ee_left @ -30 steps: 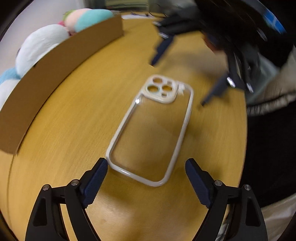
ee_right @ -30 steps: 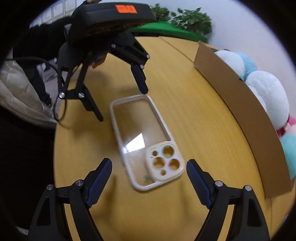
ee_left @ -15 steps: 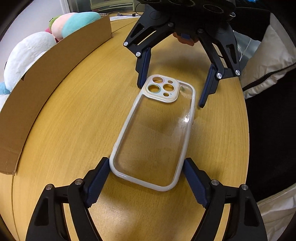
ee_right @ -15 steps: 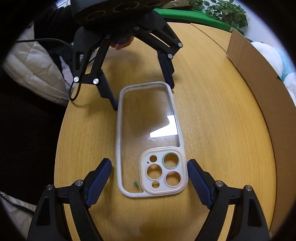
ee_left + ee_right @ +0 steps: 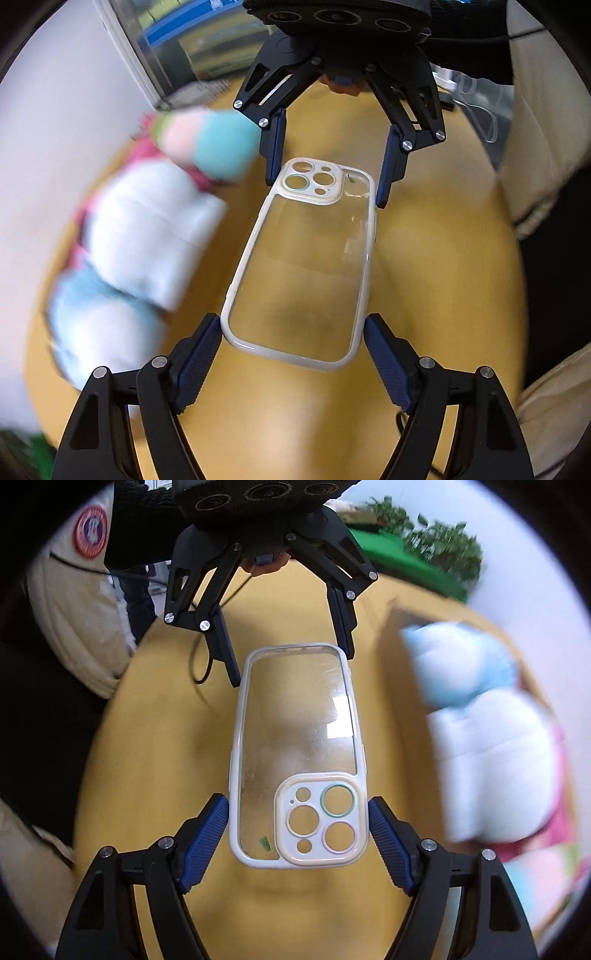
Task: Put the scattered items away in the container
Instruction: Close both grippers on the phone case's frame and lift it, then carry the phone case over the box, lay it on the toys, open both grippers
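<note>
I have the left gripper (image 5: 293, 354) and right gripper (image 5: 297, 832) each clamped on opposite ends of the phone case (image 5: 306, 258), right jaws closing.

The phone case (image 5: 301, 266) hangs above the round wooden table (image 5: 443, 266), spanning between the left gripper (image 5: 293, 354) at its plain end and the right gripper (image 5: 298, 834) at its camera-cutout end, with the plush toys (image 5: 491, 760) off to one side.
</note>
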A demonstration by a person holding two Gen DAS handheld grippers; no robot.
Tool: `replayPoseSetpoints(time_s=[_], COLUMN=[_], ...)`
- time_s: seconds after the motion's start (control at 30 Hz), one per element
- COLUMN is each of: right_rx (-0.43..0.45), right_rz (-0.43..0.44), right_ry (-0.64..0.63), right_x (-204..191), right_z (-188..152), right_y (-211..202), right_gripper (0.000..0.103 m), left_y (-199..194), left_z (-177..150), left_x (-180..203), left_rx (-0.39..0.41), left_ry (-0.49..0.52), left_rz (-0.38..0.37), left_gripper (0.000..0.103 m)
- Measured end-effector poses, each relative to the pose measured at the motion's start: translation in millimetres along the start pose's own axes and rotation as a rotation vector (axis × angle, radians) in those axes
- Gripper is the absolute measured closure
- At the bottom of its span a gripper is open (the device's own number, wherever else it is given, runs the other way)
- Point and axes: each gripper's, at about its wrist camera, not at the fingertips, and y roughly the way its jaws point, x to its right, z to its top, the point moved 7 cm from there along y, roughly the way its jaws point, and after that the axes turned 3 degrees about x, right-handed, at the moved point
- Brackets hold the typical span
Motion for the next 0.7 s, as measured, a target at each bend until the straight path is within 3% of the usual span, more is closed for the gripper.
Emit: replayPoseSetpoints(time_s=[0.03, 0.07, 0.13, 0.33, 0.47, 0.7], right_rx=[0.000, 0.000, -0.004, -0.053, -0.072, -0.075], right_rz=[-0.030, -0.049, -0.083, -0.127, -0.120, -0.094], right_ry=[-0.018, -0.028, -0.041, -0.014, 0.017, 0.047], right_x=[18, 11, 47, 138, 174, 214], right_z=[2, -15, -9, -5, -22, -33], right_y=[-14, -39, -53, -64, -56, -36], right_gripper=[0.026, 0.026, 0.026, 0.026, 0.026, 0.026], left_y=[-4, -8, -15, 6, 21, 53], left_z=[8, 14, 22, 61, 69, 77], left_x=[-19, -40, -82, -192, -225, -228], left_rx=[0.005, 0.010, 0.025, 0.053, 0.038, 0.029], left_ry=[0.014, 0.023, 0.028, 0.031, 0.025, 0.022], left_rz=[0.024, 0.043, 0.065, 0.085, 0.046, 0.019], left_gripper=[0.020, 0.020, 0.020, 0.020, 0.020, 0.020])
